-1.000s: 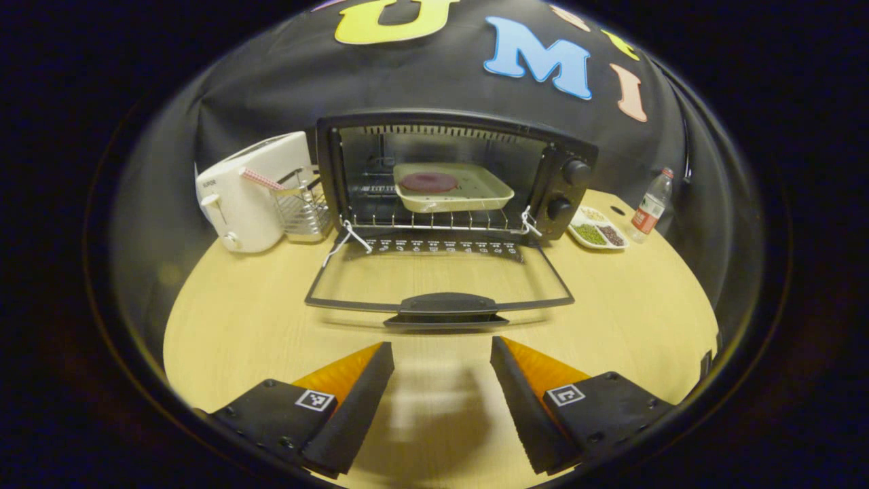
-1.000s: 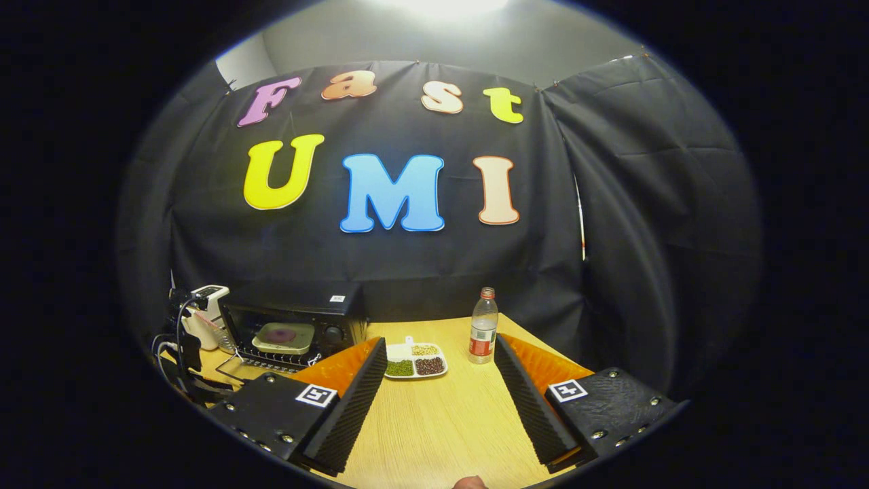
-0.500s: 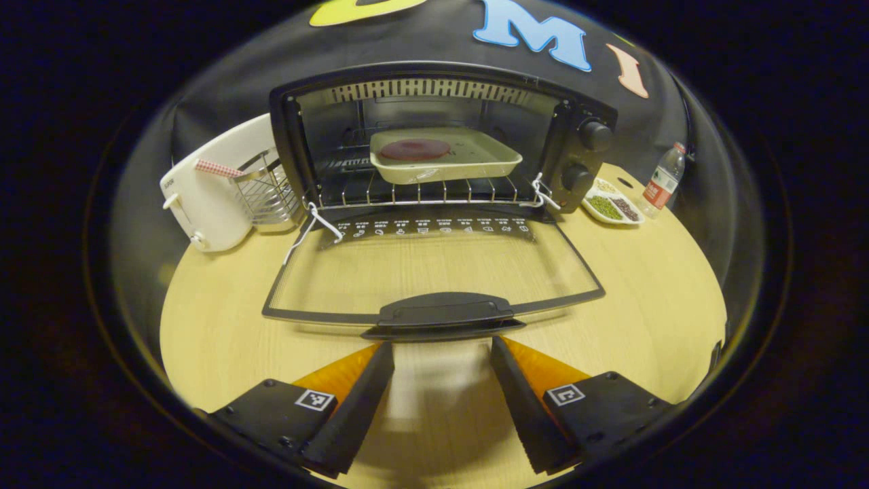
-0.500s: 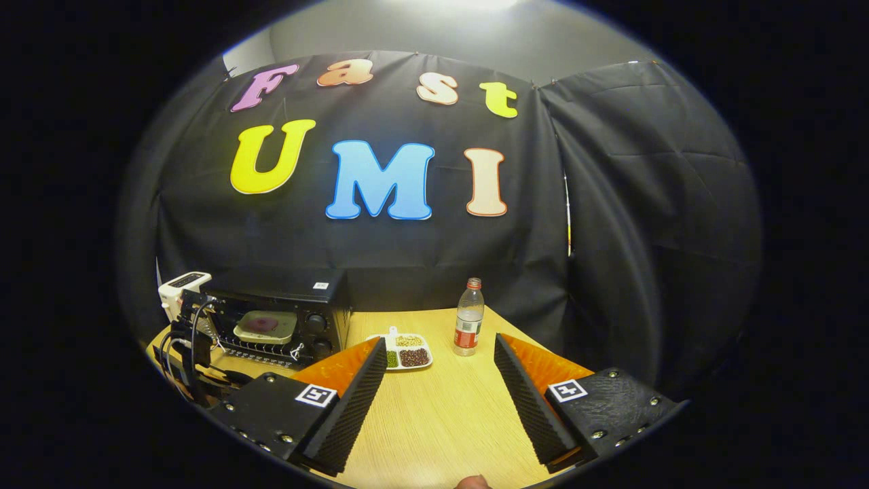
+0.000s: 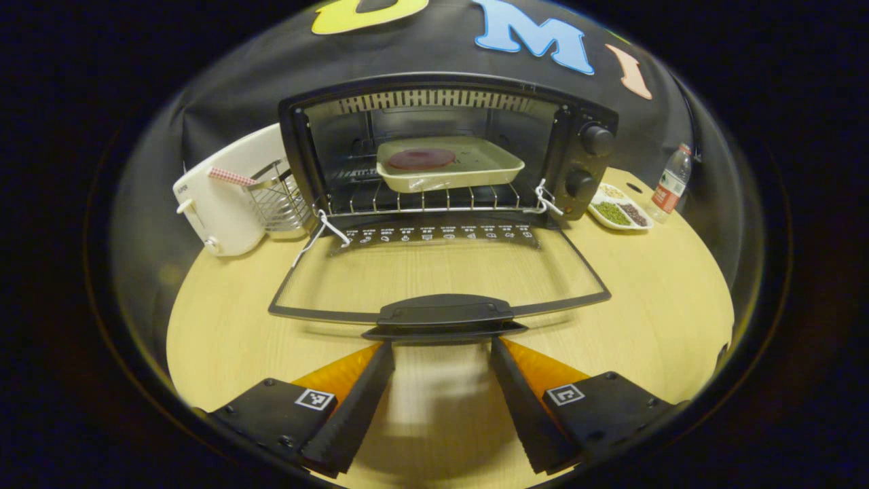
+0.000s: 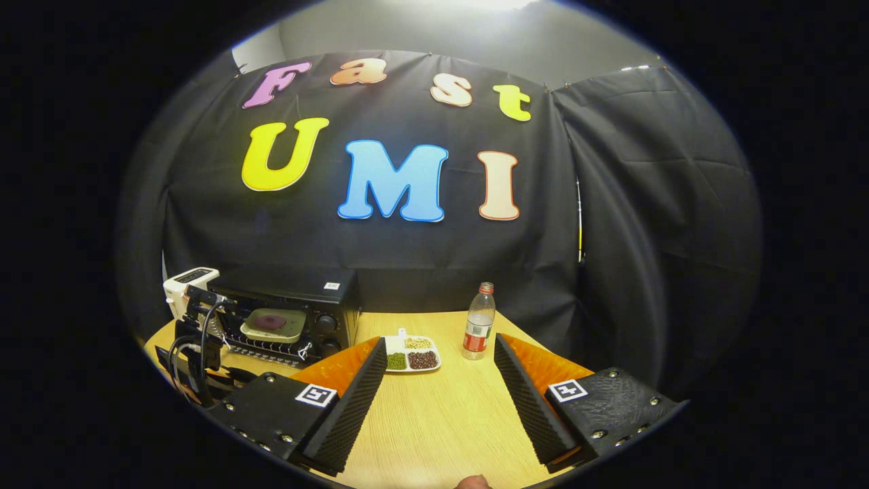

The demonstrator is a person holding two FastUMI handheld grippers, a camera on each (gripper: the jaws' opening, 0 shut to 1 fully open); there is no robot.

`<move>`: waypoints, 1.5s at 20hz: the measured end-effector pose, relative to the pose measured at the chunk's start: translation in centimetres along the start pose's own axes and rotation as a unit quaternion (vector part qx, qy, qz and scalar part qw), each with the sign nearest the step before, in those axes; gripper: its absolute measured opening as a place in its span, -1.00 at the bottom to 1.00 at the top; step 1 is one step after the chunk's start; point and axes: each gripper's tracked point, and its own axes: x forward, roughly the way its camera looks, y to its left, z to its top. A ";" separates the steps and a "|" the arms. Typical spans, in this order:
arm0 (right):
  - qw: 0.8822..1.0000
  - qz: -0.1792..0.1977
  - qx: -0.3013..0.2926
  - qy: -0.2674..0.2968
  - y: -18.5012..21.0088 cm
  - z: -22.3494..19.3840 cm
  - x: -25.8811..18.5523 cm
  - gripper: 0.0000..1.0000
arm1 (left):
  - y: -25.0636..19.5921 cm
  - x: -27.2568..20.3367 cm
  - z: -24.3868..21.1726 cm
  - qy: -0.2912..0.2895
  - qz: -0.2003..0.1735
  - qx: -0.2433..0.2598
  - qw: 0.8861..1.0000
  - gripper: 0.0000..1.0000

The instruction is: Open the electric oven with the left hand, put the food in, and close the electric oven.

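Since a second ago the left tongs [image 5: 441, 346] have slid in toward the oven [image 5: 448, 153], so the door handle [image 5: 445, 314] now sits just past their tips instead of well ahead. They're released, spread wide, gripping nothing.

Food-wise: the tray [image 5: 451, 170] with the round dark patty [image 5: 421, 159] is already on the rack inside, and the glass door [image 5: 434, 272] lies folded down flat over the counter [image 5: 224, 326]. So I'd say we're at the closing step.

Next move looks like getting under or around that handle and swinging the door up until it latches. Going by the low angle, hooking it from below seems easiest.

The right tongs [image 6: 438, 390] hang off to the side, also released and empty, pointed past a snack dish [image 6: 413, 354] and a water bottle [image 6: 478, 331].
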 end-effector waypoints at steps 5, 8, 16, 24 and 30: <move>1.000 0.010 0.002 0.002 0.1 -0.1 -0.1 0.96 | 0.0 -1.4 0.9 -0.029 0.003 0.006 1.000 1.00; 1.000 0.016 0.003 0.002 0.2 -0.1 -0.1 0.96 | 0.0 -2.3 1.7 -0.046 0.004 0.005 0.999 1.00; 1.000 0.024 0.003 0.001 0.6 0.0 -0.1 0.96 | 0.0 -4.1 3.8 -0.071 -0.004 -0.007 0.997 0.94; 1.000 0.019 0.005 0.006 0.9 -0.2 -0.2 0.96 | 0.2 -6.0 8.0 -0.128 -0.009 0.008 0.992 0.94; 1.000 0.011 0.013 0.011 0.9 -0.3 -0.2 0.96 | -0.2 -5.1 11.7 -0.177 -0.024 0.015 0.984 0.94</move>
